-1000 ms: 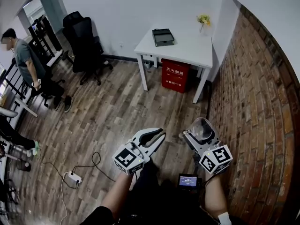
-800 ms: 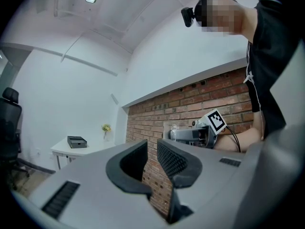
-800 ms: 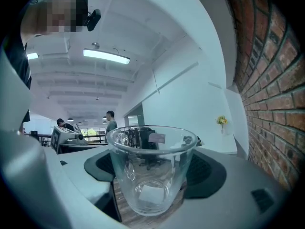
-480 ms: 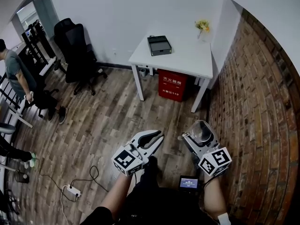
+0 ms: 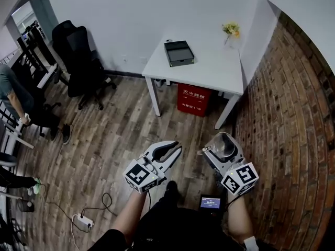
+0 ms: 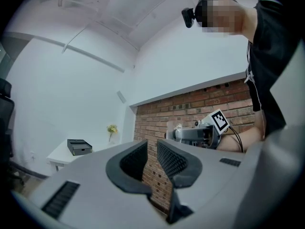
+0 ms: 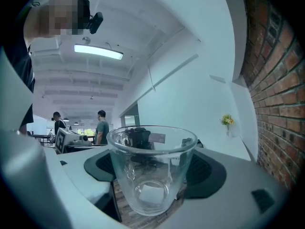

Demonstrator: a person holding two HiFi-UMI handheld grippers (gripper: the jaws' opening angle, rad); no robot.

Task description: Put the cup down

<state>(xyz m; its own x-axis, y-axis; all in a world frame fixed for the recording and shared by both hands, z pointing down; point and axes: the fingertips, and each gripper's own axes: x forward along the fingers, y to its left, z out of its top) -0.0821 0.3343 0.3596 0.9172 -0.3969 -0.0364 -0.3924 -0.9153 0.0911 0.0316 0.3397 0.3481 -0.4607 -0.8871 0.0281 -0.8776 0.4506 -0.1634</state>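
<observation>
A clear glass cup (image 5: 223,145) sits upright between the jaws of my right gripper (image 5: 222,149), which is shut on it, above the wooden floor. In the right gripper view the cup (image 7: 151,168) fills the middle, with dark pads (image 7: 202,171) pressed on both sides. My left gripper (image 5: 168,151) hangs beside it to the left, shut with nothing between its ribbed pads (image 6: 171,159). From the left gripper view the right gripper (image 6: 198,133) and the cup (image 6: 173,130) show against the brick wall. A white table (image 5: 209,67) stands ahead.
On the table are a black box (image 5: 179,53) and a small vase of yellow flowers (image 5: 231,30); a red box (image 5: 195,99) sits under it. A brick wall (image 5: 293,129) runs along the right. Black office chairs (image 5: 78,51), a seated person (image 5: 13,95) and a power strip (image 5: 84,222) lie left.
The white table has come nearer and more central in the head view, and the person at the left has slid toward the frame edge. Both grippers keep their pose, cup still held.
</observation>
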